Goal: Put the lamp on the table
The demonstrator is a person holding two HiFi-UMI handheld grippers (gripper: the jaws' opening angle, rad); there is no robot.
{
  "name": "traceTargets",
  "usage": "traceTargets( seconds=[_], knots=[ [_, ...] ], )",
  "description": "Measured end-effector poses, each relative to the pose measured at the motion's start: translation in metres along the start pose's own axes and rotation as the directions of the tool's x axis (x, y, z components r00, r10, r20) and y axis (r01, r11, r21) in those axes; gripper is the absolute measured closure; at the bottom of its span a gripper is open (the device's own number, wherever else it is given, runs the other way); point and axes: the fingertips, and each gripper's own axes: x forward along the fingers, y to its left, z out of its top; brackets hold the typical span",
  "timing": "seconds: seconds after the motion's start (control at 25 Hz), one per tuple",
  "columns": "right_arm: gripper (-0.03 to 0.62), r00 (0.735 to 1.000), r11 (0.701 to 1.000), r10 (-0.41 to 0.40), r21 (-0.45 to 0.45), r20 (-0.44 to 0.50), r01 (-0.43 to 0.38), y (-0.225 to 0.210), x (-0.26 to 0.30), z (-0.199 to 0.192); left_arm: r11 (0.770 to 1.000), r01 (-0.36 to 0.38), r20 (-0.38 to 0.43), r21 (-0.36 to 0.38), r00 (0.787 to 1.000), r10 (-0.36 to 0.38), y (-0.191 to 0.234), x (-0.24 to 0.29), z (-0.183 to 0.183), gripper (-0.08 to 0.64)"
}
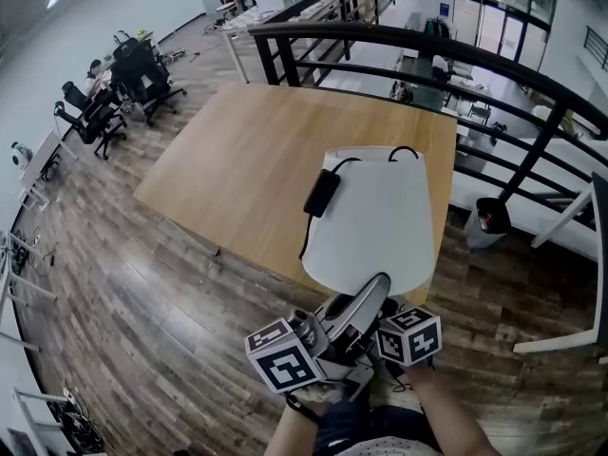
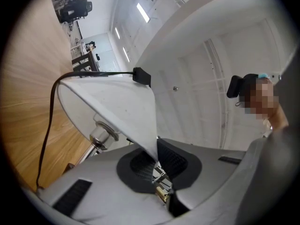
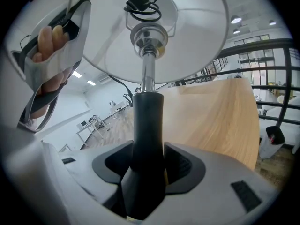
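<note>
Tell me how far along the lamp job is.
Done: the white-shaded lamp is picked up, right gripper jaws clamped on its black stem, left gripper pinching the shade rim. In hand: it hangs at the light wooden table's near edge. Left: set it down, let go.

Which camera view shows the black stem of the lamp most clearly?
The right gripper view: the black stem fills its centre, clamped by the right gripper. The head view shows only the white shade from above. The left gripper view shows the shade and the metal socket, not the black stem.
</note>
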Motion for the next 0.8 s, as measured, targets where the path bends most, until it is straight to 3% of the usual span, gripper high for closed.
traceTargets(
  seconds=[0.2, 0.8],
  knots=[
    [0.374, 1.0, 1.0, -0.015, 0.011, -0.002, 0.015, -0.016, 0.024, 0.022, 1.0, 0.002, -0.004, -0.017, 1.0, -0.002, 0.027, 0.013, 0.024, 0.547],
    [0.374, 0.997, 0.995, -0.073, 0.062, 0.001, 0.073, -0.079, 0.068, 0.062, 0.998, 0.032, -0.07, -0.056, 0.997, -0.036, 0.089, 0.066, 0.049, 0.547]
  ],
)
